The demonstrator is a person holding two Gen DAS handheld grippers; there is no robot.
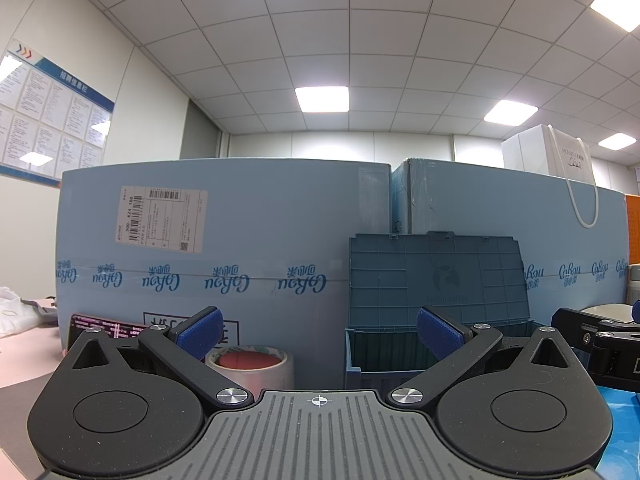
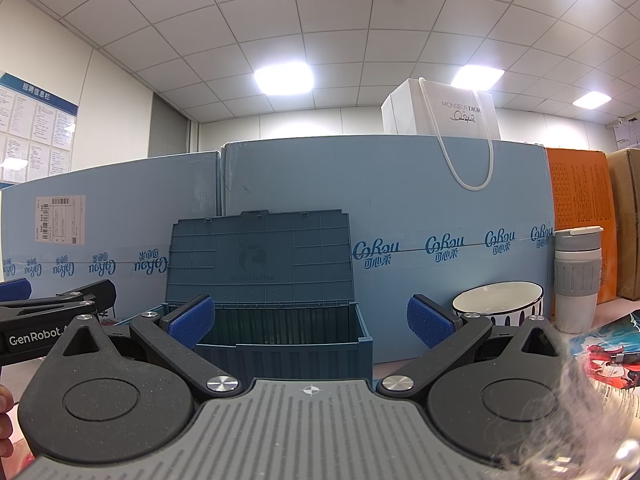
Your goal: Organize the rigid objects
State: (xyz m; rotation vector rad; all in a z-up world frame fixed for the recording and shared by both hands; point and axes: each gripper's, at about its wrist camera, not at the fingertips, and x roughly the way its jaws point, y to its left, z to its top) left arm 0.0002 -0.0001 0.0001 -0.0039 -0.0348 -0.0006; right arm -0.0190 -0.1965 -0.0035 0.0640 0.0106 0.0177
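One open blue storage box (image 2: pixel 280 332), one tape roll (image 1: pixel 250 364), one bowl (image 2: pixel 498 304), possibly empty, one tumbler (image 2: pixel 576 280), left gripper (image 1: pixel 318 332) and right gripper (image 2: pixel 310 320) held level, jaws spread wide, nothing gripped.

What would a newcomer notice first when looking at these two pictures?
Most likely the open blue storage box, its lid upright against the wall of large light-blue cartons at the centre. To its right stand a white bowl and a grey-and-white cup; to its left a tape roll. The left gripper and right gripper are open and hold nothing.
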